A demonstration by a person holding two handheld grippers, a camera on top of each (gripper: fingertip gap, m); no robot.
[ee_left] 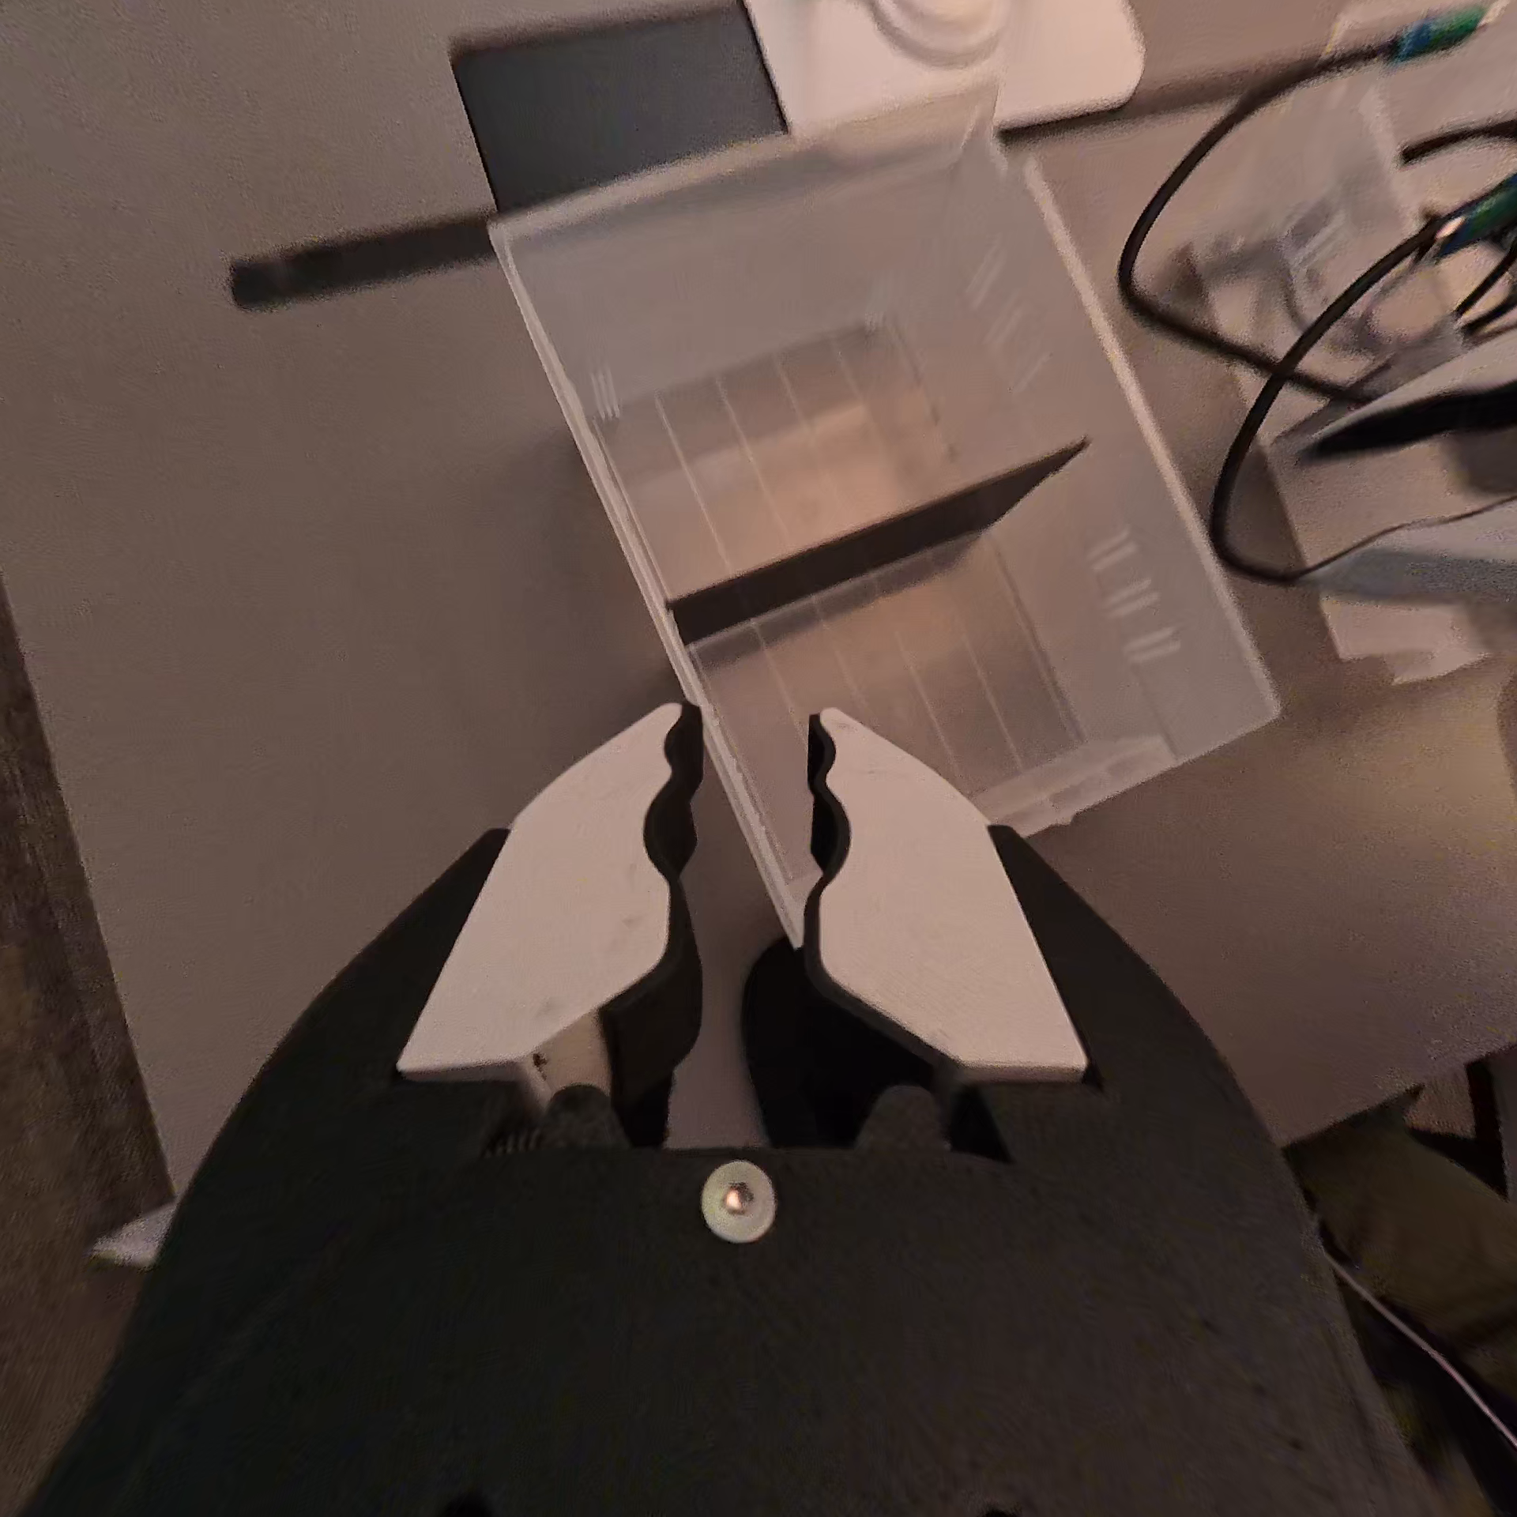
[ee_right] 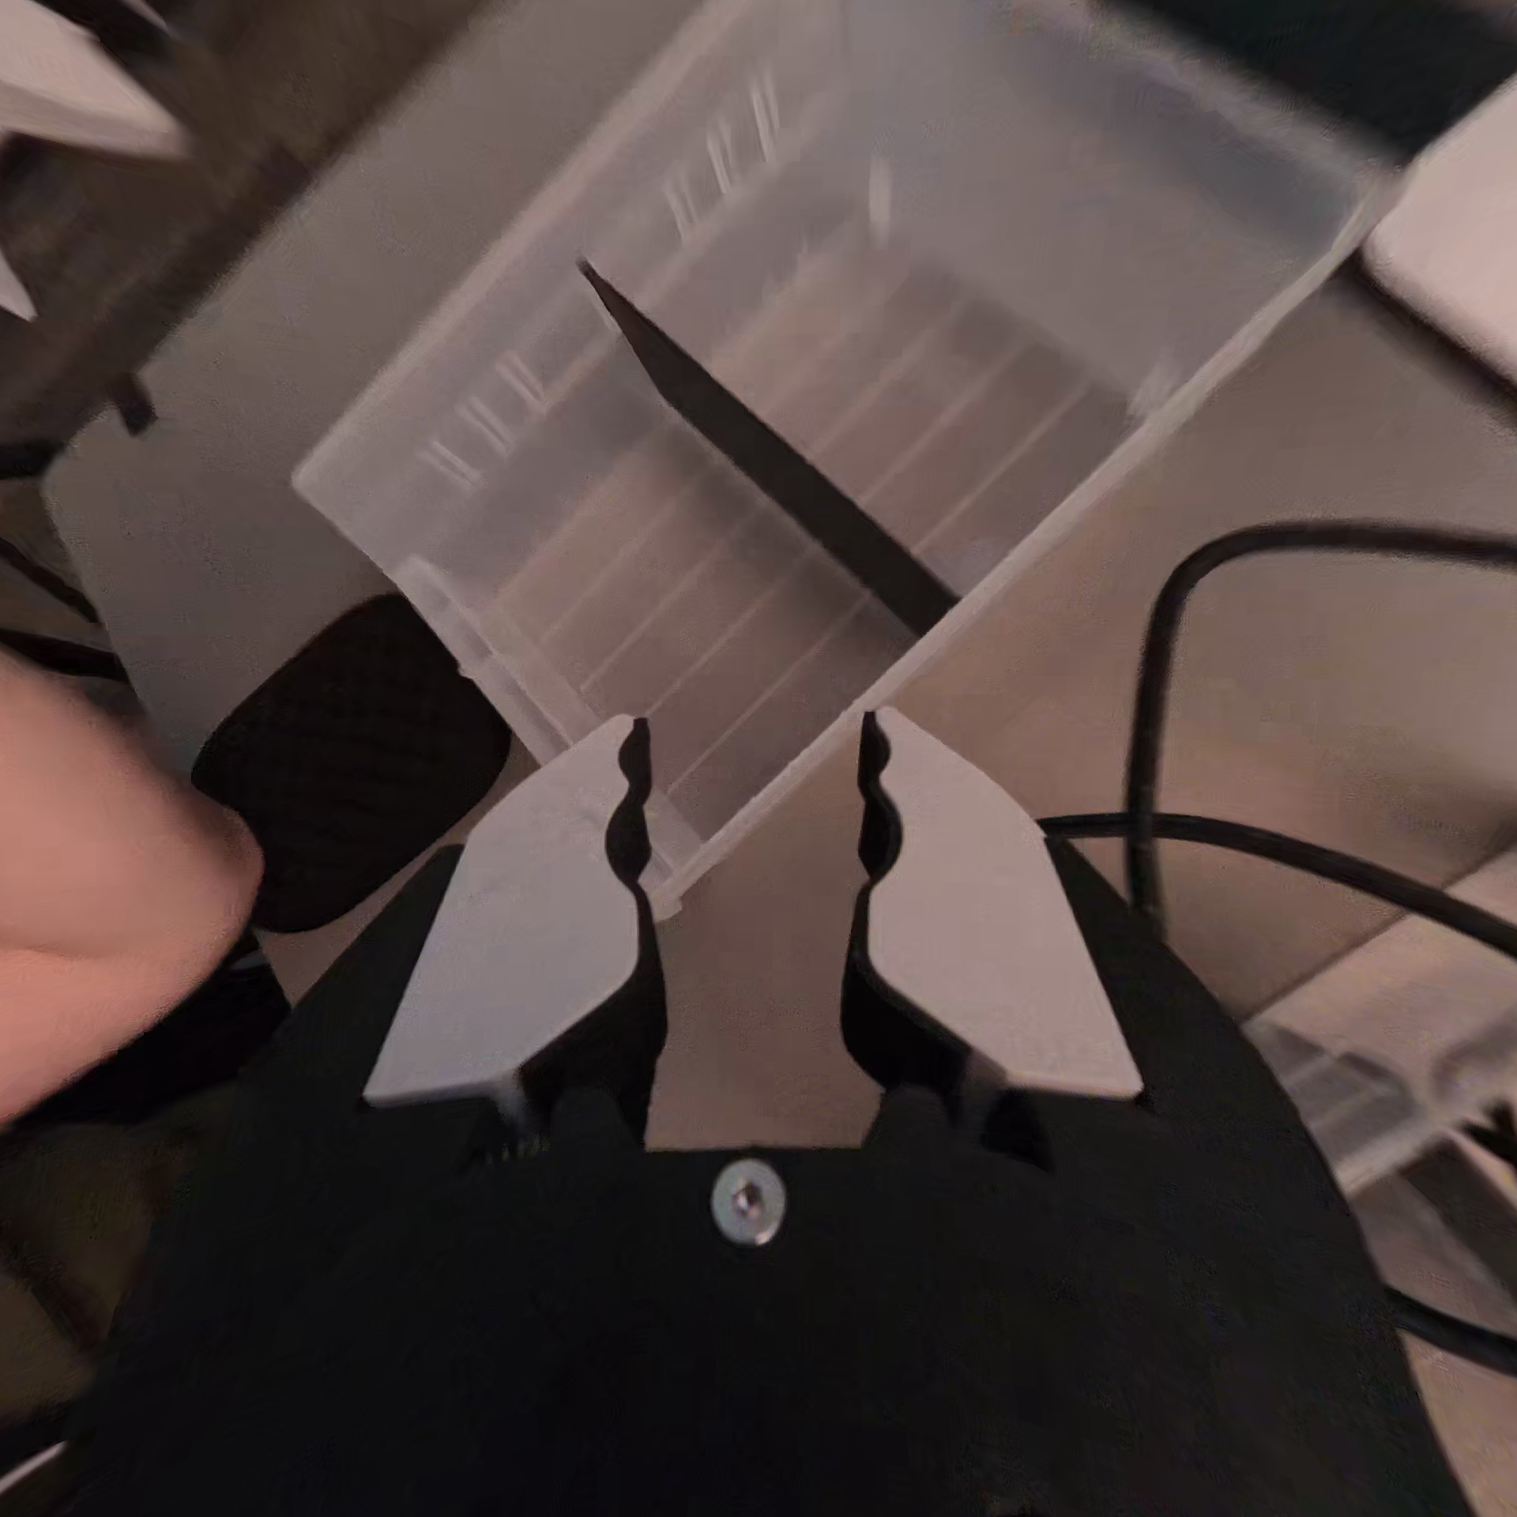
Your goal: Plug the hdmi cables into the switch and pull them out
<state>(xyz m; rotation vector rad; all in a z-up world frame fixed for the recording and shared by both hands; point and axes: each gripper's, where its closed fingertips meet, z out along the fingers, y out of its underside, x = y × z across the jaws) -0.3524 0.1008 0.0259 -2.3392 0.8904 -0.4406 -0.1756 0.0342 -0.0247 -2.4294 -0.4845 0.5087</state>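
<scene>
A clear plastic bin (ee_left: 862, 460) with a black divider (ee_left: 886, 533) stands on the pale table, blurred by motion. My left gripper (ee_left: 755, 722) is open by a narrow gap, and the bin's near wall and corner run between its fingers. My right gripper (ee_right: 751, 726) is open wider and empty; the bin (ee_right: 780, 394) lies just ahead, its near corner beside the left finger. Black cables (ee_left: 1190, 271) loop at the right and also show in the right wrist view (ee_right: 1149, 698). I cannot make out the switch or any cable plug clearly.
A white device (ee_left: 944, 49) and a black pad (ee_left: 616, 107) sit at the back. A pale box (ee_left: 1395, 525) with small green parts (ee_left: 1478, 213) stands at the right. A hand (ee_right: 98, 862) on a black handle (ee_right: 353, 755) is at the left.
</scene>
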